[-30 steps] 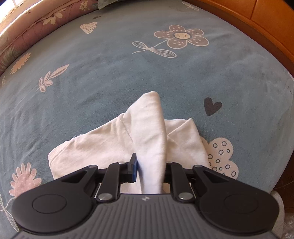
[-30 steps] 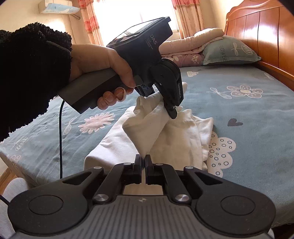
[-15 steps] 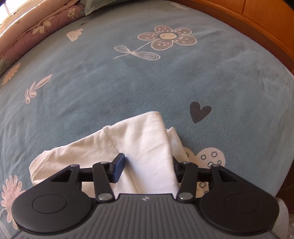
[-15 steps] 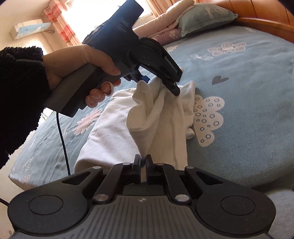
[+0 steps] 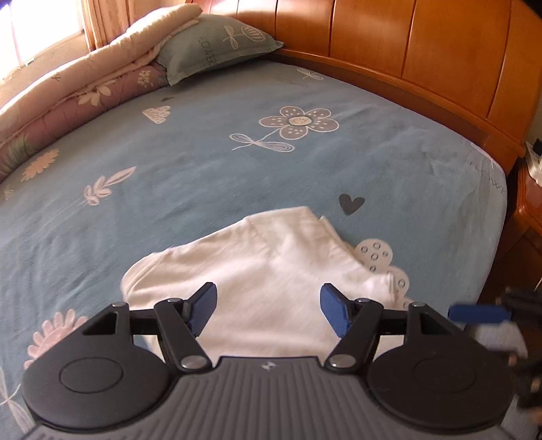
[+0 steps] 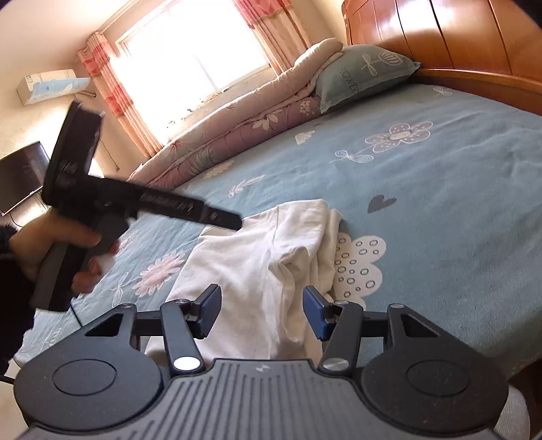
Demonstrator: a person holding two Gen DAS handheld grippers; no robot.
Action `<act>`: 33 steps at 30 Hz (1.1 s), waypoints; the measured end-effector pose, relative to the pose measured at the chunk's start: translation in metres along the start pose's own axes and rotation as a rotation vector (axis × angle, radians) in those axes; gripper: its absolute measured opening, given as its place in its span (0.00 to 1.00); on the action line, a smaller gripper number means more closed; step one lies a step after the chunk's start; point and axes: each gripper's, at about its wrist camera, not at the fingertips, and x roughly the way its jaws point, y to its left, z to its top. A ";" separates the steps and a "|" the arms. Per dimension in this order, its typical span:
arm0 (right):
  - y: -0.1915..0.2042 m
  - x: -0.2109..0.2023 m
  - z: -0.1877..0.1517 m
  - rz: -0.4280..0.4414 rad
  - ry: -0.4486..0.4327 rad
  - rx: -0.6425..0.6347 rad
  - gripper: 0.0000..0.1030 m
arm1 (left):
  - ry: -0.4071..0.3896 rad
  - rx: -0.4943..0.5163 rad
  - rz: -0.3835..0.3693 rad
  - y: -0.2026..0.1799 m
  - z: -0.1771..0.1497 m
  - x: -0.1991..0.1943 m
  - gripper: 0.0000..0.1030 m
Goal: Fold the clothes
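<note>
The white garment (image 5: 271, 270) has been released by both tools: the left gripper (image 5: 267, 309) and right gripper (image 6: 262, 309) are now spread wide, empty. It is left crumpled on the blue bedsheet (image 5: 203, 169), at 6 o'clock.

Daylight, bright, warm. Source: window (image 6: 200, 64) far left in right wrist view, blown out to white, glare spilling over curtains (image 6: 111, 98) and rolled quilt (image 6: 244, 125). Left wrist view: window (image 5: 37, 30) far left corner also overexposed. Wooden headboard (image 5: 406, 50) w/ soft sheen. White garment (image 6: 257, 267) w/ soft fold shadows on right. Motion blur on left gripper (image 6: 216, 216) & hand (image 6: 57, 250) in right wrist view; near-right edge smeared in left wrist view. Strong fisheye bending at edges; bedsheet (image 5: 203, 162) curves.
</note>
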 end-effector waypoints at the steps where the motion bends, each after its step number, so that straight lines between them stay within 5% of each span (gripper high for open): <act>1: 0.001 0.001 0.001 0.003 -0.001 0.000 0.58 | -0.008 0.007 0.014 0.001 -0.016 -0.011 0.68; 9: 0.005 0.006 -0.004 -0.025 0.023 -0.008 0.60 | -0.027 0.167 0.044 -0.032 -0.118 -0.048 0.70; 15: 0.016 0.003 -0.004 -0.053 0.021 -0.035 0.62 | -0.085 0.359 0.242 -0.066 -0.139 -0.021 0.70; 18: 0.023 0.000 -0.004 -0.061 0.017 -0.057 0.64 | -0.130 0.391 0.282 -0.068 -0.137 -0.020 0.70; 25: 0.030 0.003 -0.005 -0.078 0.024 -0.081 0.65 | -0.077 0.245 0.270 -0.029 -0.155 -0.021 0.72; 33: 0.034 0.021 -0.003 -0.099 0.052 -0.141 0.65 | -0.106 0.040 0.040 0.015 -0.161 -0.058 0.71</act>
